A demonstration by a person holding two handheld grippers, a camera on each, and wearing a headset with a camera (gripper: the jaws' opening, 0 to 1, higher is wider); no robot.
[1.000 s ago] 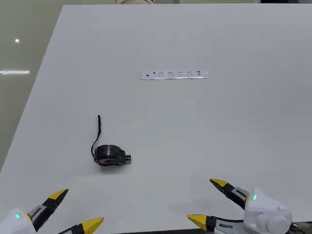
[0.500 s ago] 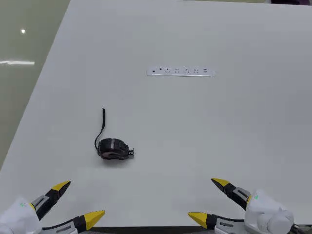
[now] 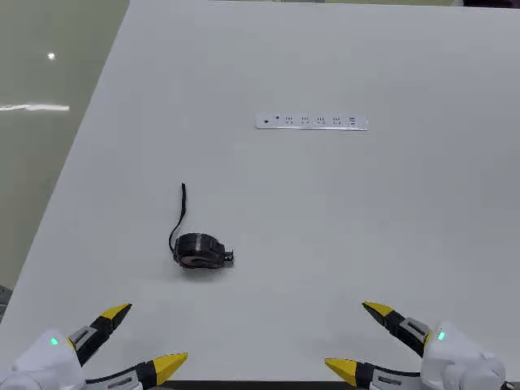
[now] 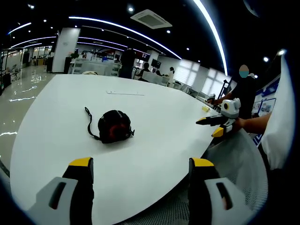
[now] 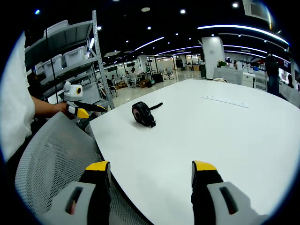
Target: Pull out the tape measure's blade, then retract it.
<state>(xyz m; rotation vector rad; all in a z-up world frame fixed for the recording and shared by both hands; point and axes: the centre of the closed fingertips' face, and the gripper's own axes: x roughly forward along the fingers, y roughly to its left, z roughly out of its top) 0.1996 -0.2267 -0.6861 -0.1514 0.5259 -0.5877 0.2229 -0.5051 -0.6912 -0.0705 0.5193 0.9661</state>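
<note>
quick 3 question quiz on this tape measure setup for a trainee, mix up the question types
1. True or false: the left claw is shut on the tape measure.
2. Seen from the person, the white power strip lies: A) nearer than the tape measure, B) farther away than the tape measure, C) under the right claw.
3. Fill in: both claws stand ___, holding nothing.
Key: 1 false; 2 B; 3 open.
</note>
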